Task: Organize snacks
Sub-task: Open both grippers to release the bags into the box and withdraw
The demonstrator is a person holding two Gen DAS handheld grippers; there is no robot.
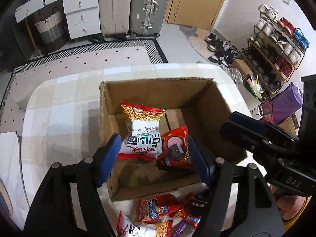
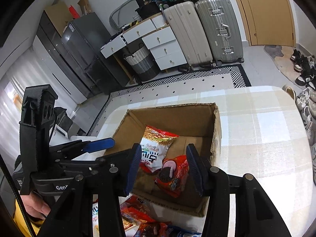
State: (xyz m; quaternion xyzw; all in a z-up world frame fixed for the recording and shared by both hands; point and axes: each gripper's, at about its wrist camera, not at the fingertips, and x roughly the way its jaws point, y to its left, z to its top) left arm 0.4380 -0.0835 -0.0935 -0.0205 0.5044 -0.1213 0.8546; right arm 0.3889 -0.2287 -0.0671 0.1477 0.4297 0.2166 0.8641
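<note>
An open cardboard box (image 1: 213, 106) stands on a worktop (image 1: 65, 98) covered with a pale checked cloth. Inside the box lie two snack packets: a white-and-red noodle snack bag (image 1: 141, 132) resting toward the far left of the box floor, and a red biscuit packet (image 1: 176, 148) just beside it on the right, the two touching at their edges. The left tool (image 1: 153, 156) hangs above the near part of the box, its blue-padded jaws standing apart with nothing pressed between them; the noodle bag and biscuit packet appear in the gap but lie below on the box floor. The right tool (image 2: 162, 165) is poised over the same box from the near right side, its jaws set at a moderate gap, and neither pad touches a packet. On the worktop just in front of the near wall of the box lies a loose heap of further snack packets (image 1: 164, 213), red and white wrappers overlapping one another. A hand (image 1: 288, 205) grips the handle of the right tool at the near right edge of the left view. Beyond the worktop are a patterned rug (image 1: 88, 59), two upright suitcases (image 1: 134, 6) and a white drawer unit (image 1: 81, 13).
</note>
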